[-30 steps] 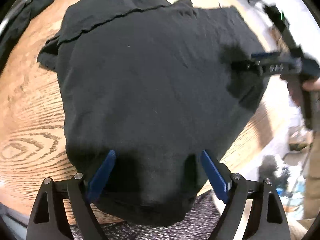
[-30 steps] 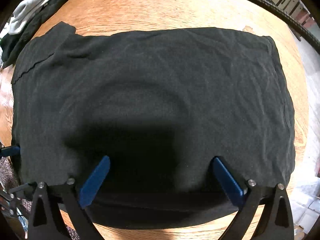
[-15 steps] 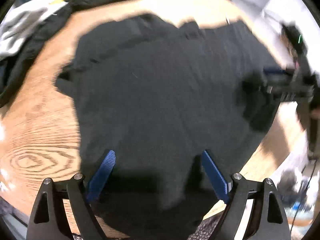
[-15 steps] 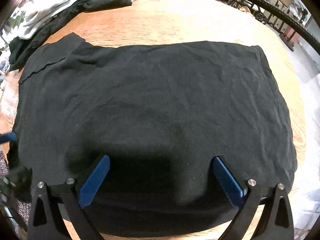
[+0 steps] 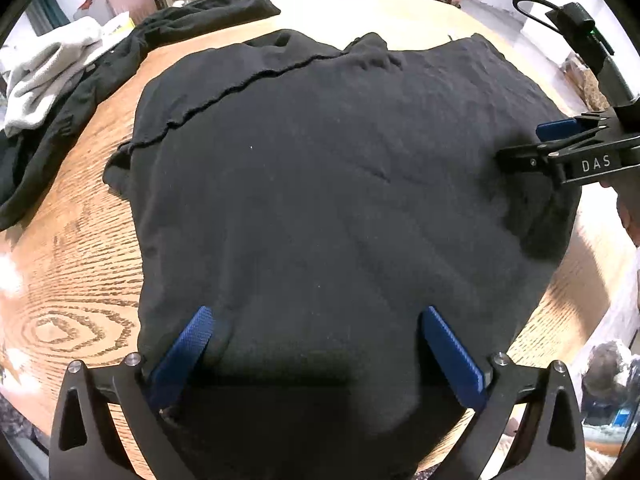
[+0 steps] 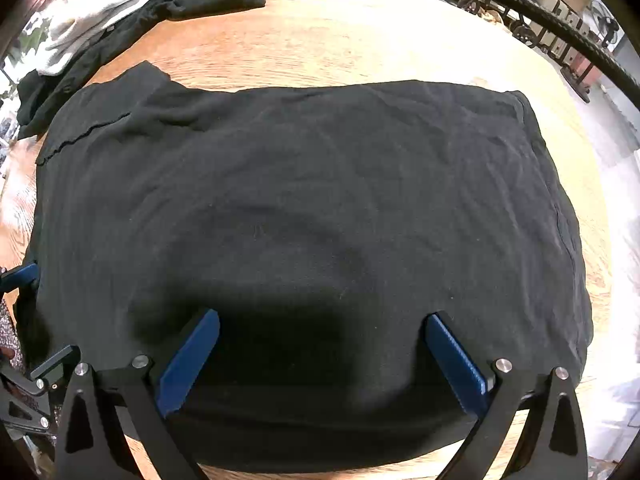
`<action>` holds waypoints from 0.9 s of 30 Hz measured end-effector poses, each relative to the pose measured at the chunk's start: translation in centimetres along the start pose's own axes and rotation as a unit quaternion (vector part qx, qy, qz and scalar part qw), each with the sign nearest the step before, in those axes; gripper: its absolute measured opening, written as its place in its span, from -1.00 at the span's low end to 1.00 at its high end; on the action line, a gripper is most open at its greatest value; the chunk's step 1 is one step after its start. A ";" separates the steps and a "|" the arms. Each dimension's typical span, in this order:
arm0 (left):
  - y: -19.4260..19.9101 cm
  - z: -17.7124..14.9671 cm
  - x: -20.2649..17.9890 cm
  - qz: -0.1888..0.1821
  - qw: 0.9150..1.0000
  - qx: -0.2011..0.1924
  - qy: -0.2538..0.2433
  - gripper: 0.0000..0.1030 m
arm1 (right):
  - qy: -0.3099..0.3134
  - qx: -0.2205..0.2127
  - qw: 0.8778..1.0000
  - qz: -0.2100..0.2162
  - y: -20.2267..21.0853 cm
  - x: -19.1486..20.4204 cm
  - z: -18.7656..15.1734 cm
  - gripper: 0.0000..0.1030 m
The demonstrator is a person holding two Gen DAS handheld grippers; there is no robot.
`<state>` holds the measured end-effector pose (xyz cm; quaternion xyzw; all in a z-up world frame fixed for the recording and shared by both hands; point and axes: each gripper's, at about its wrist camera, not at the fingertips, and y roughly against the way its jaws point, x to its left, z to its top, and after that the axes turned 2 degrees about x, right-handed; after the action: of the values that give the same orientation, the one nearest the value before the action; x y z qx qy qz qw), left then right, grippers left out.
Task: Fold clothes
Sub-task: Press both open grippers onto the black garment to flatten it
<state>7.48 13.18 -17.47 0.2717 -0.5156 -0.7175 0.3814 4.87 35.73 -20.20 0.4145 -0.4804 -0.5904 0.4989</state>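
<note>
The black garment (image 6: 304,216) lay spread flat on the wooden desk (image 6: 360,36), filling the space ahead of both tools, its near hem running under their tips and, in the left wrist view, drooping over the desk's near edge. The left tool (image 5: 316,344) pointed steeply down with its jaws opening to full spread, blue pads (image 5: 188,348) standing over the cloth with fabric between them but not pinched. The right tool (image 6: 320,352) likewise had its jaws wide apart above the near hem, gripping nothing that I could see; from the left tool's side it showed at the far right, over the garment's right edge. My worry was that either tool, closing from this height, would catch only the top layer, or a bunched wad, so the fold would drag crooked. The folded-in sleeve (image 5: 224,80) ahead and to the left of the left tool, with its raw wavy edge, looked likely to slip out if the cloth were lifted quickly. The overhanging hem could also pull the whole piece toward the person and off the desk. Beyond the left tool lay a pile of other clothes (image 5: 60,76), dark and pale grey, close enough to get snagged by a wide sweep. The only readable writing was "DAS" in white letters on the right tool's black body (image 5: 596,164).
</note>
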 end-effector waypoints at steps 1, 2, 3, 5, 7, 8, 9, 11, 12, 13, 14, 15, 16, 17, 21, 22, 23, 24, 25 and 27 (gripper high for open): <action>0.0 -0.1 0.0 0.000 1.000 -0.002 0.000 1.00 | 0.000 0.000 1.000 0.000 0.0 -0.1 -0.1 1.00; 0.1 -0.2 0.1 0.000 1.000 -0.004 0.000 1.00 | 0.000 -0.001 1.000 0.000 0.1 -0.5 -0.3 1.00; 0.1 -0.2 0.1 0.000 1.000 -0.007 0.000 1.00 | 0.000 -0.001 1.000 0.000 0.1 -0.8 -0.5 1.00; 0.1 -0.4 0.1 0.000 1.000 -0.012 0.000 1.00 | 0.000 -0.001 1.000 0.000 0.0 -1.1 -0.4 1.00; 0.2 -0.5 0.2 0.000 1.000 -0.014 0.000 1.00 | 0.000 0.000 1.000 0.000 0.0 -1.3 -0.5 1.00; 0.0 -0.2 -0.2 0.001 1.000 -0.015 0.000 1.00 | 0.000 0.001 1.000 0.000 0.0 -1.3 -0.5 1.00; -0.3 0.2 -0.8 0.001 1.000 -0.015 0.001 1.00 | 0.001 0.002 1.000 0.000 0.0 -1.0 -0.1 1.00; -0.9 0.9 -1.8 0.001 1.000 -0.015 0.002 1.00 | 0.000 0.005 1.000 0.000 -0.1 -0.5 0.6 1.00; -1.2 1.3 -2.4 0.002 1.000 -0.015 0.002 1.00 | 0.000 0.006 1.000 0.000 -0.1 -0.3 0.9 1.00; -1.4 1.7 -2.9 0.002 1.000 -0.015 0.002 1.00 | 0.000 0.007 1.000 0.000 -0.2 -0.3 0.9 1.00; -1.5 1.8 -3.1 0.002 1.000 -0.015 0.002 1.00 | 0.000 0.007 1.000 0.000 -0.2 -0.4 0.9 1.00; -1.5 1.9 -3.2 0.002 1.000 -0.014 0.002 1.00 | 0.000 0.008 1.000 0.000 -0.3 -0.4 0.9 1.00; -1.5 1.9 -3.2 0.002 1.000 -0.013 0.003 1.00 | 0.000 0.008 1.000 0.000 -0.3 -0.5 0.9 1.00; -1.5 2.0 -3.3 0.002 1.000 -0.012 0.003 1.00 | 0.000 0.008 1.000 0.000 -0.4 -0.6 0.9 1.00; -1.5 2.2 -2.6 0.002 1.000 -0.010 0.002 1.00 | -0.001 0.007 1.000 0.000 -0.5 -0.8 0.8 1.00; -1.2 2.4 -2.3 0.002 1.000 -0.010 0.002 1.00 | -0.001 0.007 1.000 0.000 -0.5 -0.8 0.8 1.00; -1.2 2.5 -2.3 0.002 1.000 -0.010 0.003 1.00 | -0.002 0.007 1.000 0.000 -0.6 -0.9 0.8 1.00; -1.2 2.5 -2.3 0.002 1.000 -0.010 0.003 1.00 | -0.002 0.007 1.000 0.000 -0.6 -0.9 0.8 1.00; -1.2 2.5 -2.3 0.002 1.000 -0.010 0.003 1.00 | -0.002 0.006 1.000 0.000 -0.7 -0.9 0.9 1.00; -1.2 2.6 -2.4 0.001 1.000 -0.009 0.003 1.00 | -0.002 0.005 1.000 0.000 -0.7 -1.0 1.2 1.00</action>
<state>6.41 16.76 -17.82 0.2698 -0.5087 -0.7206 0.3862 3.71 36.97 -20.67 0.4160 -0.4846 -0.5886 0.4957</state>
